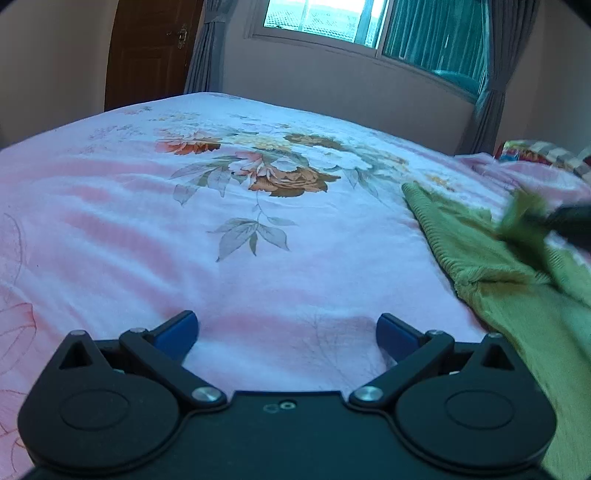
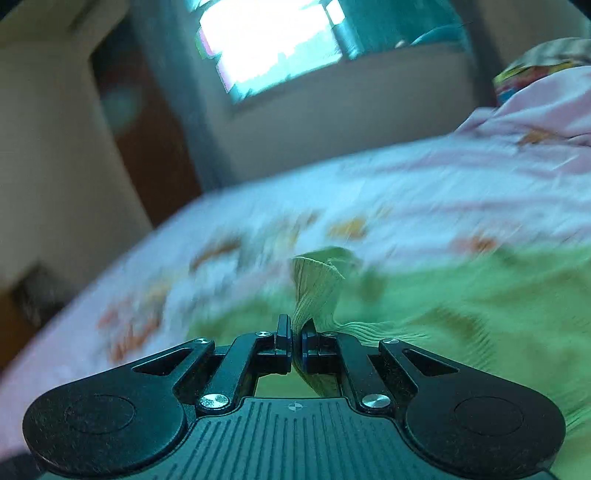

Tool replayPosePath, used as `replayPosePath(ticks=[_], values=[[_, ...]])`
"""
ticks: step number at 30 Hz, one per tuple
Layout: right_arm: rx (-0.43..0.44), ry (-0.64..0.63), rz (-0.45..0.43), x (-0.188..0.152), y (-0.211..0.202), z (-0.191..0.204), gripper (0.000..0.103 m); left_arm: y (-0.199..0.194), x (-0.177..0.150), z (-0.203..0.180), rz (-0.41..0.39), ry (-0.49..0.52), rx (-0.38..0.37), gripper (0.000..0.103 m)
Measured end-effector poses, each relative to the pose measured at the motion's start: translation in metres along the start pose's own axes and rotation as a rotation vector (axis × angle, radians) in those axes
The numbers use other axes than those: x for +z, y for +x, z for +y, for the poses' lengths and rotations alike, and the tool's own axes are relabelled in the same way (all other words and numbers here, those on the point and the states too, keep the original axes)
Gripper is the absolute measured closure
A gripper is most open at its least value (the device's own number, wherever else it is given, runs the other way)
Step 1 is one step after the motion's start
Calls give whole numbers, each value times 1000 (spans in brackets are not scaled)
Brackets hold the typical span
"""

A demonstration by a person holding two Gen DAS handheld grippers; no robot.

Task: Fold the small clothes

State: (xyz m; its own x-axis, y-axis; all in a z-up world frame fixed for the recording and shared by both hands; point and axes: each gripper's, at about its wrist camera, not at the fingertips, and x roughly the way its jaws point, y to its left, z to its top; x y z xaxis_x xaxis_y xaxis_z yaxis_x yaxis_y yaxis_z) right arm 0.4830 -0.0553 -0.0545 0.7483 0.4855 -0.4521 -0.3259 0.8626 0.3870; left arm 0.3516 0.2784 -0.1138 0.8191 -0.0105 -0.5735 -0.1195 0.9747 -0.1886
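Observation:
A green ribbed garment (image 1: 491, 266) lies on the right side of the bed, its ribbed hem toward the middle. My left gripper (image 1: 287, 332) hovers open over bare sheet, left of the garment, nothing between its blue pads. In the left wrist view my right gripper (image 1: 532, 221) shows as a dark blur at the right edge with green cloth bunched on it. In the right wrist view my right gripper (image 2: 295, 338) is shut on a ribbed edge of the green garment (image 2: 461, 314), which stands up as a fold above the pads. That view is motion-blurred.
The bed carries a pink floral sheet (image 1: 258, 192). A colourful pile of cloth (image 1: 543, 155) sits at the far right of the bed. Beyond the bed are a wall with a window (image 1: 332, 22), grey curtains and a brown door (image 1: 147, 48).

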Motion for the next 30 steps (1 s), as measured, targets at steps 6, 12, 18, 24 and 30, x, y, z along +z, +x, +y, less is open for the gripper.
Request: replayPosePath(ticks=[6,12,18,24,30], values=[[-21,-72,35,-22,12,6,99,-1,-1,9,-25,-48,-39,1],[80,-158,69,-31,-3,29,42,-2,-1,8,-26,-47,-36,1],[29,-78,-62,-31,-82,-9,42,-9,18,-16,-79,-66,-127,16],[-143,162,-161,-35,-174,-116,46,39,48,-104,24,-121,-373,42],[-42,564,-160,-45,-210,-221,45,90,57,-152,148,-152,-390,26]])
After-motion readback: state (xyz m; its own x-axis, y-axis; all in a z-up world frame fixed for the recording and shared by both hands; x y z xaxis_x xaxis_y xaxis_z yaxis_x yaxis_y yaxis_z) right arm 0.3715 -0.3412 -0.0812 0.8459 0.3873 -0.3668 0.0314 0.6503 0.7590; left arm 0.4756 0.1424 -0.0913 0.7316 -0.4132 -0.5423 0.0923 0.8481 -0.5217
